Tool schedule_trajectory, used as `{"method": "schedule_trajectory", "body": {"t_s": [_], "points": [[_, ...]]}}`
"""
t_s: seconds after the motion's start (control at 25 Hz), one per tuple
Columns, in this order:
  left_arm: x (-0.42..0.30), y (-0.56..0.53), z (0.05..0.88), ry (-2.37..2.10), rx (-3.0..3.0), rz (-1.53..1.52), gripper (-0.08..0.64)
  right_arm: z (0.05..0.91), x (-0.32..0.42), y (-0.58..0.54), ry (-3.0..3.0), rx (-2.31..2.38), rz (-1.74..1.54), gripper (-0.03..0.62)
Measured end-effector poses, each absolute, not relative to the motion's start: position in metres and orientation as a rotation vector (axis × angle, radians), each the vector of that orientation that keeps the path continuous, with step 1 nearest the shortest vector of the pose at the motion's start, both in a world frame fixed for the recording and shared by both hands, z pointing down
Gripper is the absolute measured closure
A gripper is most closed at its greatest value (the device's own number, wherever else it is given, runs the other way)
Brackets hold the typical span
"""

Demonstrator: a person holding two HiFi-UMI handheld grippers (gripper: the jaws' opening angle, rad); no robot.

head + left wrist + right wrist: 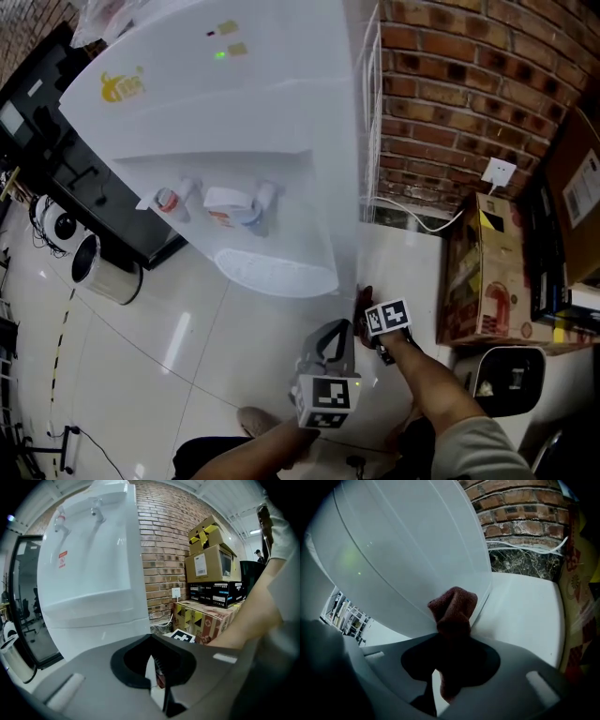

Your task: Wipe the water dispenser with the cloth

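Cloth, dark red and bunched into a wad, is clamped between the jaws of the right gripper. Its tip touches the low side edge of the white water dispenser, next to the brick wall. Left gripper hangs just beside the right one, its jaws nearly together and empty. Cardboard box by the wall is closed, so its contents are hidden.

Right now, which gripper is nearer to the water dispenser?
Right. The right gripper holds the cloth up to the lower side wall of the water dispenser, near the floor. The left gripper hangs beside it, farther back and apart from it.
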State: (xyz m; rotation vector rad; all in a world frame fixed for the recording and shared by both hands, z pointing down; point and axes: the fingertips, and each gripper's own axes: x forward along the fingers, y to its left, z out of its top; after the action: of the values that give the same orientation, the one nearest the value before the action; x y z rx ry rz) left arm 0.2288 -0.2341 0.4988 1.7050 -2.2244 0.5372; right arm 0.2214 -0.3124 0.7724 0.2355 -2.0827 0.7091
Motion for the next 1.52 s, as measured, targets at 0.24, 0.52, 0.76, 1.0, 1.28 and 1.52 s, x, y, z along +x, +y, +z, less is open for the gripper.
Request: {"method": "schedule_trajectory", "body": {"t_s": [0.24, 0.52, 0.76, 1.0, 1.28, 1.52], "points": [[0.24, -0.241, 0.458, -2.282, 1.751, 0.498, 0.56, 0.713, 0.23, -0.328, -2.159, 0.215, 0.622, 0.489], [0.249, -0.257, 0.365, -2.442, 1.84, 0.414, 0.56, 0.536, 0.239, -0.359, -2.524, 0.258, 0.592, 0.489], [0.244, -0.241, 0.289, -2.561, 1.82, 0.428, 0.56, 0.338, 0.245, -0.363, -2.97, 0.279, 0.527, 0.492], [0.213, -0.215, 0.183, -2.831, 1.705, 0.225, 0.56, 0.174, 0.255, -0.366, -3.224, 0.336, 0.205, 0.494], [0.193, -0.209, 0.152, -2.813, 1.64, 0.045, 0.56, 0.035, 0.241, -0.364, -3.378, 0.33, -0.147, 0.494], [0.206, -0.219, 0.165, -2.797, 1.675, 0.184, 0.56, -0.024, 0.206, -0.356, -3.463, 0.245, -0.082, 0.492]]}}
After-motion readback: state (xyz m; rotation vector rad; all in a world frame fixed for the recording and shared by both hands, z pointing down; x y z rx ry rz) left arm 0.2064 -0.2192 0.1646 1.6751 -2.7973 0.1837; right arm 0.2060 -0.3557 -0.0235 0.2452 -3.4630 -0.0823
